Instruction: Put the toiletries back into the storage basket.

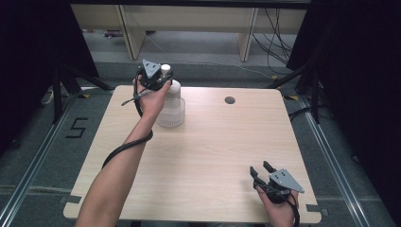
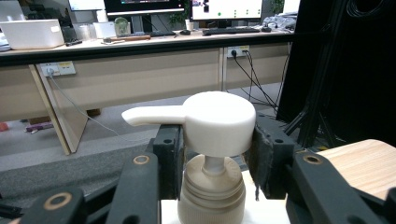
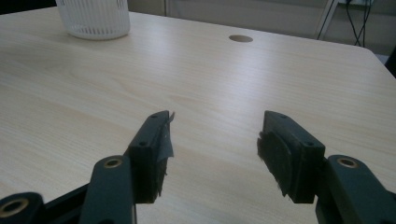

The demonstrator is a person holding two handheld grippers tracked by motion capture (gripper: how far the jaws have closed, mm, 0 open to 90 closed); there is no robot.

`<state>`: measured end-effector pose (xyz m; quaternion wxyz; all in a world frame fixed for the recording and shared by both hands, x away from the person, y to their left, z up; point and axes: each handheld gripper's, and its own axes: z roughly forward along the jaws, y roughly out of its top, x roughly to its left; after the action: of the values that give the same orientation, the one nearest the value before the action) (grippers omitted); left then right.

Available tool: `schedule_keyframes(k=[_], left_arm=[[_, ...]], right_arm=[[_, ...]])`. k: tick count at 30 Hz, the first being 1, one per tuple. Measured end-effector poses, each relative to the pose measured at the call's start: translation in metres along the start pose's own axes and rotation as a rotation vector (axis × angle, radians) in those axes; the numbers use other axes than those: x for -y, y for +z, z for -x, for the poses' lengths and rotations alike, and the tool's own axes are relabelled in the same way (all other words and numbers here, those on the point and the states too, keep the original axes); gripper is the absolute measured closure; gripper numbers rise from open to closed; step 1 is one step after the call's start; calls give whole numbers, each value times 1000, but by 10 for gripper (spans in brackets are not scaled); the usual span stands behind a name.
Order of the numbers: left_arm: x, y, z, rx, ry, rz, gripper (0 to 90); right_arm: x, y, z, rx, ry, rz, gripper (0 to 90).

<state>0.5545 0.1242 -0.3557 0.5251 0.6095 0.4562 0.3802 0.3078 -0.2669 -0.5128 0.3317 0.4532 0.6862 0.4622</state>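
My jaws press both sides of a white pump head (image 2: pixel 218 122), nozzle pointing left. Below it a thin stem enters a ribbed beige collar (image 2: pixel 211 193). Pale wood tabletop (image 2: pixel 362 161) at lower right. Beyond: a long desk (image 2: pixel 140 60) carrying monitors, cables hanging beneath.

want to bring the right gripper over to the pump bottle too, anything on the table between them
Nothing visible: bare table lies between the open right gripper and the pump bottle, whose pump head sits between the left gripper jaws.
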Motion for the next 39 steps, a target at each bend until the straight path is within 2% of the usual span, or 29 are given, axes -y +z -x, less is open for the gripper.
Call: schedule_keyframes(k=[1, 2, 6, 9, 16, 27, 28, 30, 36, 38, 39], left_arm=[[1, 0, 0, 2, -2, -2, 592], [2, 1, 1, 2, -4, -6, 591], [6, 3, 2, 5, -10, -17, 591], [8, 3, 2, 7, -13, -20, 591], [9, 3, 1, 5, -19, -19, 590], [10, 0, -4, 5, -30, -25, 586], [10, 0, -4, 5, -33, -27, 586], [10, 0, -4, 2, -37, -27, 584], [10, 1, -3, -1, -39, -31, 524], [9, 0, -3, -2, -50, -34, 458], [9, 0, -4, -4, -48, -34, 458]], right_arm=[[0, 1, 1, 12, -21, 15, 435], [0, 1, 0, -13, 6, 3, 435], [0, 1, -1, -11, 14, -3, 435], [1, 1, 1, 8, -8, 19, 435], [0, 0, -1, -7, 16, -3, 435], [1, 1, -1, -5, -8, 1, 429], [1, 3, -1, -6, -8, 16, 429], [1, 2, -1, -2, -8, 2, 429], [1, 1, -1, -2, -7, 12, 425], [1, 1, -1, -7, -7, 1, 425], [1, 1, -1, -6, -9, 2, 424]])
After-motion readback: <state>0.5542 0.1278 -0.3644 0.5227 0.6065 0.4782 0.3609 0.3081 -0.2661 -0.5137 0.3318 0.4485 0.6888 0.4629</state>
